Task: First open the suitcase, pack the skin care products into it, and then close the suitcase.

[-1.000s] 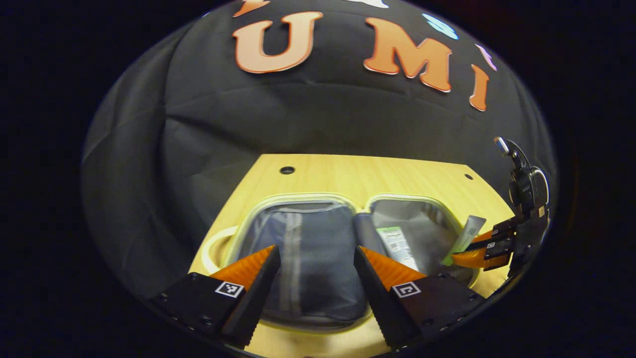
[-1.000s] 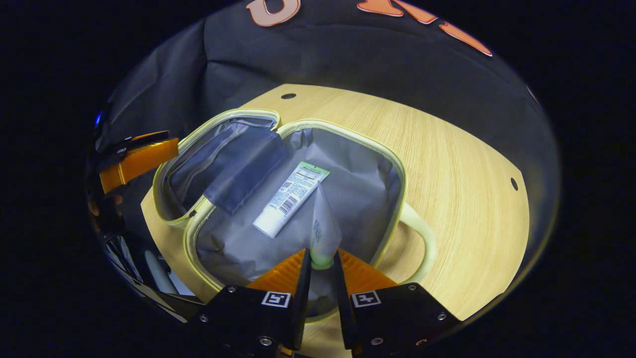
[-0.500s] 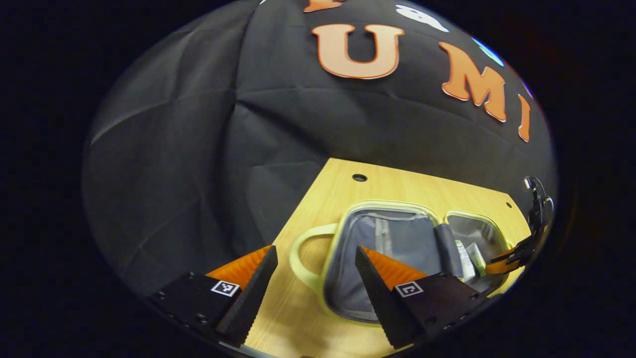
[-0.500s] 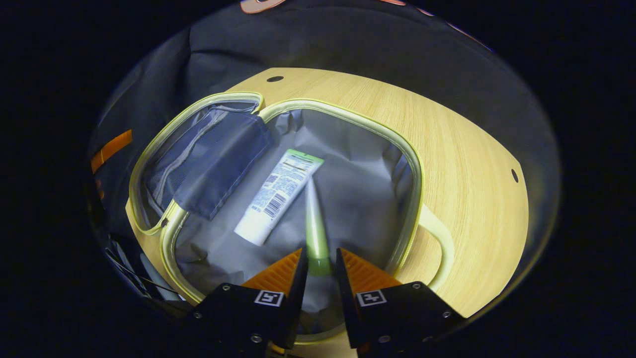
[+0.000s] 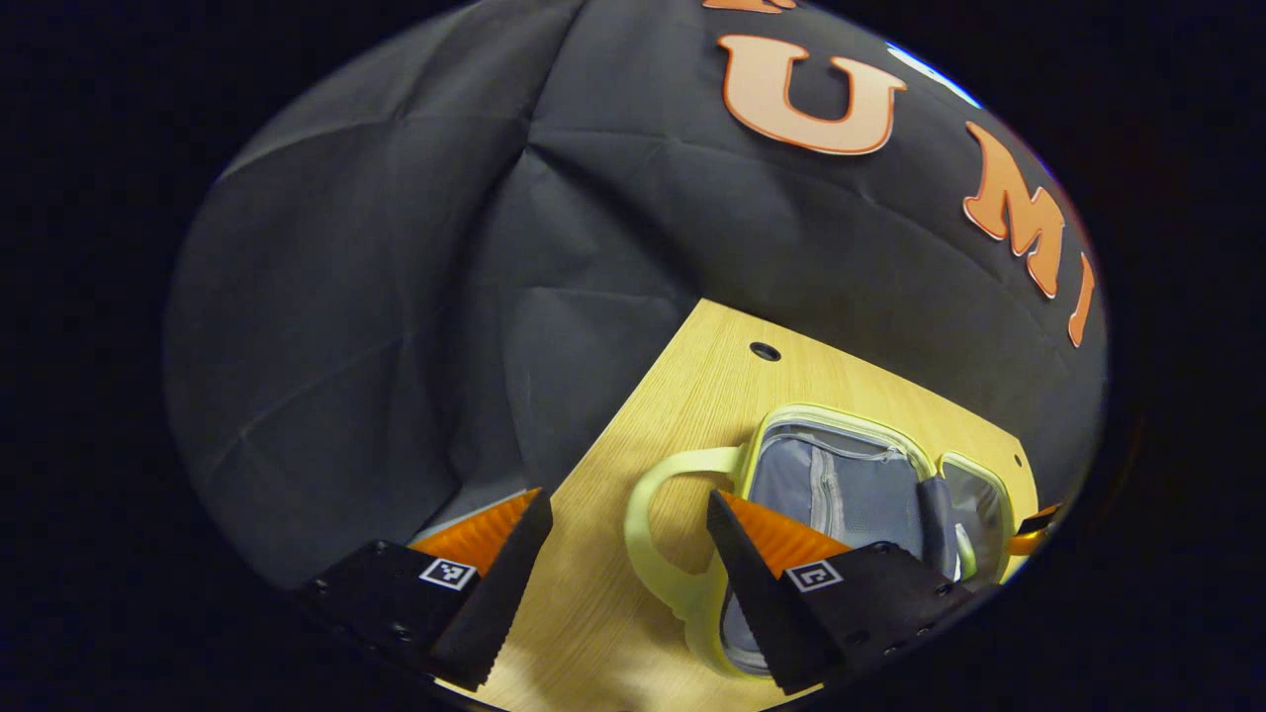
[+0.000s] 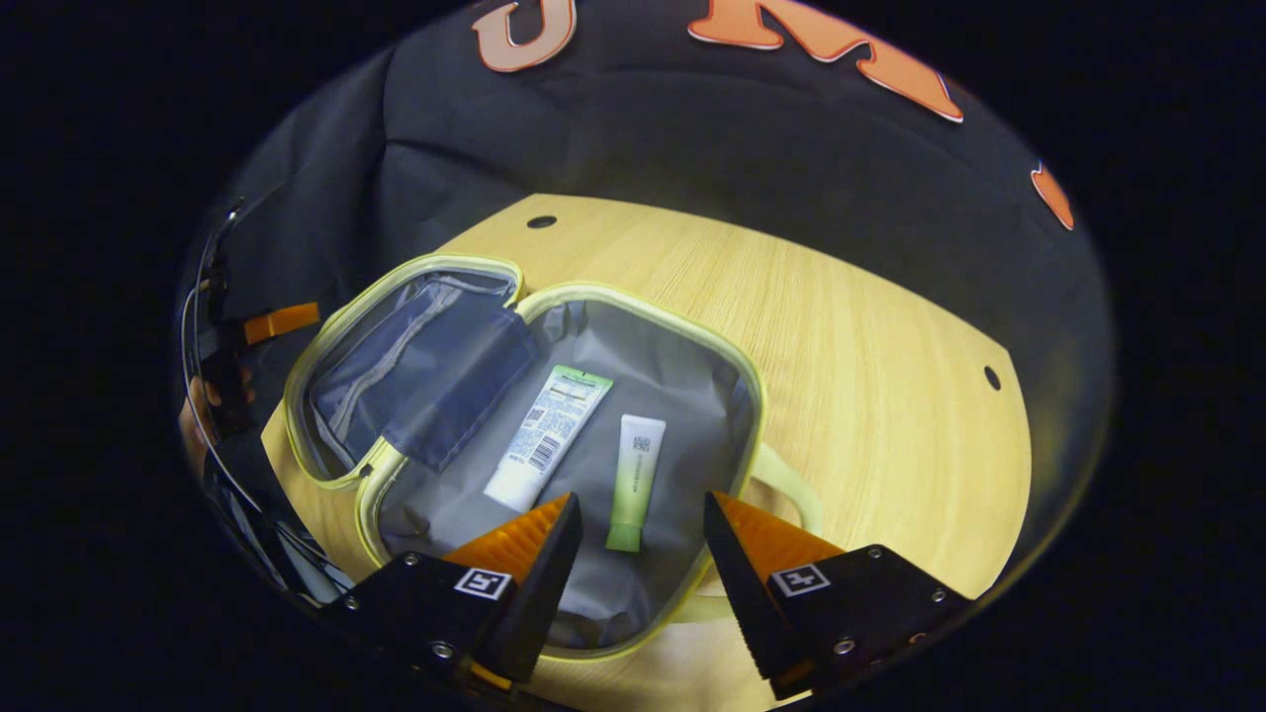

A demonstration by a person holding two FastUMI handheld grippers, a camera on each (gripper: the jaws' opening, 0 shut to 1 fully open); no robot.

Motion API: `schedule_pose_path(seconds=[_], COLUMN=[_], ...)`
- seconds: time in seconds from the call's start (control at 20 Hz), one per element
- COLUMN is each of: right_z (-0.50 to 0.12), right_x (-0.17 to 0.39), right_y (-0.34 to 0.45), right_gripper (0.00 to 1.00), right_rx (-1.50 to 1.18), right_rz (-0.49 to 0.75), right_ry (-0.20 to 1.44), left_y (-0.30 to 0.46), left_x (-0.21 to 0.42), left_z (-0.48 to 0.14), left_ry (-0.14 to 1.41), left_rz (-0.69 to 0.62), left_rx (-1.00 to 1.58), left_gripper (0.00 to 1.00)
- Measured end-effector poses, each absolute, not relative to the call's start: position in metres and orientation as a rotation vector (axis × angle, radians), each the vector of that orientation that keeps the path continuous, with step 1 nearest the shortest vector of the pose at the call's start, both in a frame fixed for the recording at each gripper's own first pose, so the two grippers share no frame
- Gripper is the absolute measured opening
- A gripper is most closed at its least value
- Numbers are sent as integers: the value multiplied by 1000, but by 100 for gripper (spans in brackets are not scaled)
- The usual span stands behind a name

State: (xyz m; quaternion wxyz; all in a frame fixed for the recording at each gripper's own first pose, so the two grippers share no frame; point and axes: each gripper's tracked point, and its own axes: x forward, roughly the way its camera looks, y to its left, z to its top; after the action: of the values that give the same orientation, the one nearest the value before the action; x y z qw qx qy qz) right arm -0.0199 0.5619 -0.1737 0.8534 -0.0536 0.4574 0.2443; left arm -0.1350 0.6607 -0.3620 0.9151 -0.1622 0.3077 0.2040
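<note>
Inside the suitcase (image 6: 752, 396) lies the green tube (image 6: 633, 480), released; right hand-held gripper (image 6: 633, 539) now spread.

A light wooden table (image 6: 870, 356) stands against black cloth wall (image 5: 415, 297).

Both views downward over suitcase (image 6: 633, 297)

The left gripper (image 5: 629, 554) hangs with its fingers wide apart over the near left part of the table (image 5: 692, 396). The open suitcase (image 5: 841, 494) lies to the right, its handle (image 5: 643, 514) looping between the fingers. The right gripper's tip (image 5: 1034, 529) peeks in at far right.
</note>
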Motion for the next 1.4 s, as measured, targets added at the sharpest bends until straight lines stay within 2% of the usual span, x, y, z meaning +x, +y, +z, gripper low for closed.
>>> schedule_pose_path(seconds=[0.1,0.25,0.3,0.35,0.4,0.5,0.6,0.65,0.75,0.85,0.9,1.05,1.4], right_z=[-158,-131,-121,-112,-103,-89,-75,-68,-61,-55,-54,-53,-50], right_x=[-17,-10,-7,-4,-1,3,8,10,10,13,15,17,23], right_y=[558,551,549,546,544,538,528,523,511,497,490,472,453], right_gripper=[86,86,87,87,87,88,89,89,89,89,90,90,91], right_rx=[-111,-125,-123,-114,-103,-82,-67,-61,-58,-69,-75,-93,-68], right_rz=[513,513,506,499,490,474,455,442,424,398,384,342,329], right_ry=[922,857,832,811,794,762,724,706,684,661,649,626,595], left_y=[662,669,671,665,660,653,654,654,654,656,655,653,643], left_x=[-134,-127,-125,-122,-119,-114,-109,-107,-111,-107,-102,-104,-100], left_z=[-380,-391,-396,-404,-407,-413,-418,-420,-423,-414,-405,-383,-301], left_ry=[694,720,739,762,773,795,809,819,838,808,787,753,628], left_rz=[412,391,391,370,343,308,278,268,280,272,271,278,277], left_rx=[-378,-414,-406,-407,-416,-432,-433,-448,-488,-469,-463,-403,-262], left_gripper=[96,98,82,81,75,51,52,46,16,16,7,5,7])
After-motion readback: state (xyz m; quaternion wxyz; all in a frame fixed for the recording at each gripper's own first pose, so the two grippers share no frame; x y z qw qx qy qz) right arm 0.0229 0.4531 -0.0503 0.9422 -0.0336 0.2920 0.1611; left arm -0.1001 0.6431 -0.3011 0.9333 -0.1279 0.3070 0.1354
